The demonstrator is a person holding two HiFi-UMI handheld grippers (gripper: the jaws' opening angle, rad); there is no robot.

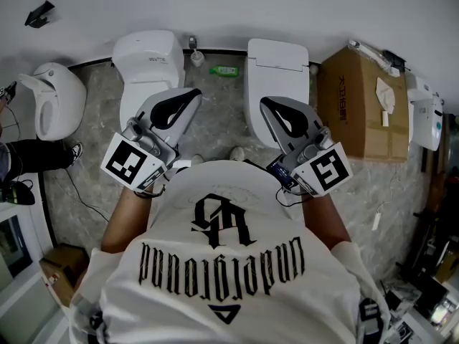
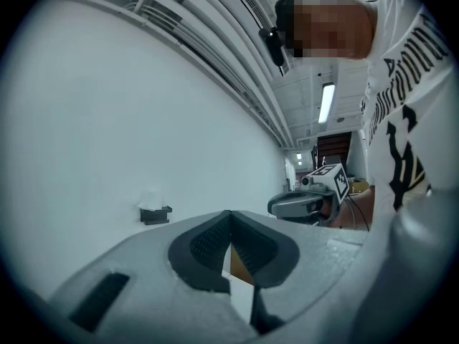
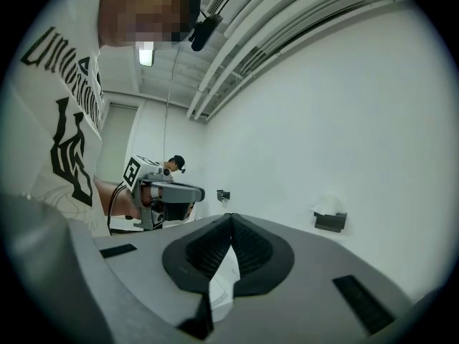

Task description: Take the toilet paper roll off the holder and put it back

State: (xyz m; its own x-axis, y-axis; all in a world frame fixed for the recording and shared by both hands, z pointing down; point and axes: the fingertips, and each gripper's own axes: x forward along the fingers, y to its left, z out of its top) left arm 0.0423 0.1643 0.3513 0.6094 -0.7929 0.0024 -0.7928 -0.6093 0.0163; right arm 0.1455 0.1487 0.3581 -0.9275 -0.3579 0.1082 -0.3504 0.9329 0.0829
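Right gripper view: what I take for the white toilet paper roll [image 3: 328, 206] sits atop a small black wall-mounted holder [image 3: 331, 223], well apart from me; too small to read its axis or facing. Paper on the holder suits either end of the job. My right gripper [image 3: 231, 217] and left gripper [image 2: 229, 213] are clenched on nothing, held level before my chest, a carrying pose, I judge, with white ceramic toilets [image 1: 147, 63] ahead.

The holder [image 3: 330, 222], a small dark bracket, is sitting level on the white wall [image 3: 344, 120]. The toilet paper roll [image 3: 328, 205] is resting on top of it, showing only as a rumpled white lump, too small to make out further. A second holder [image 3: 223, 194] is hanging further left along that wall.
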